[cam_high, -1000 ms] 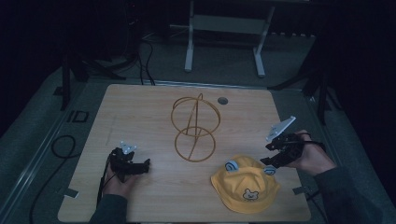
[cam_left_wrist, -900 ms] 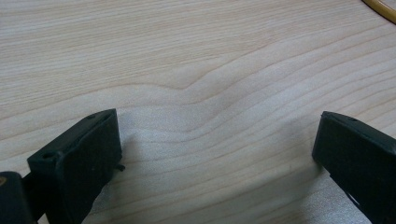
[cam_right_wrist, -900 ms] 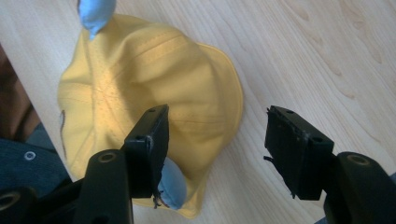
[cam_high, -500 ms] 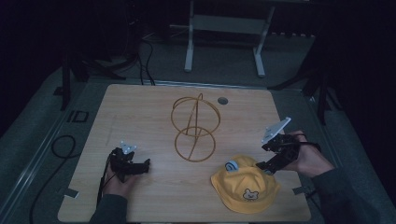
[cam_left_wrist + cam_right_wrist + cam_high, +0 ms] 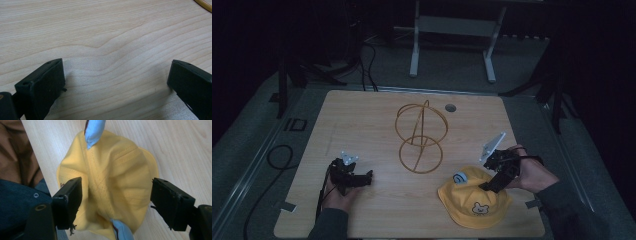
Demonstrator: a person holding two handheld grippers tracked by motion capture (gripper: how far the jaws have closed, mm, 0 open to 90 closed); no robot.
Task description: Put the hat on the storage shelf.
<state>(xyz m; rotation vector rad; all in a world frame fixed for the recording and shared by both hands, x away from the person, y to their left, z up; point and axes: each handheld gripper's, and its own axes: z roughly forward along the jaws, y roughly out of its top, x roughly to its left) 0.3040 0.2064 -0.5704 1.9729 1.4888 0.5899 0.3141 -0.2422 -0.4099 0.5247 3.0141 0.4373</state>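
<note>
A yellow child's hat (image 5: 474,195) with a bear face and light-blue ears lies flat near the table's front right; in the right gripper view the yellow hat (image 5: 112,185) sits under the jaws. My right gripper (image 5: 488,186) hangs open just above its crown, one jaw to each side (image 5: 116,197). A gold wire stand (image 5: 419,137) made of crossed hoops stands at the table's middle. My left gripper (image 5: 368,176) rests open at the front left, low over bare wood (image 5: 116,82), nothing between its jaws.
The wooden table (image 5: 362,120) has a small round grommet (image 5: 450,107) at the back. A strip of the gold hoop (image 5: 203,4) crosses the left gripper view's top right corner. Cables and a metal frame (image 5: 452,30) lie on the floor behind.
My right gripper has come down and left from beside the hat to hang over its crown. The left gripper has stayed in place.
</note>
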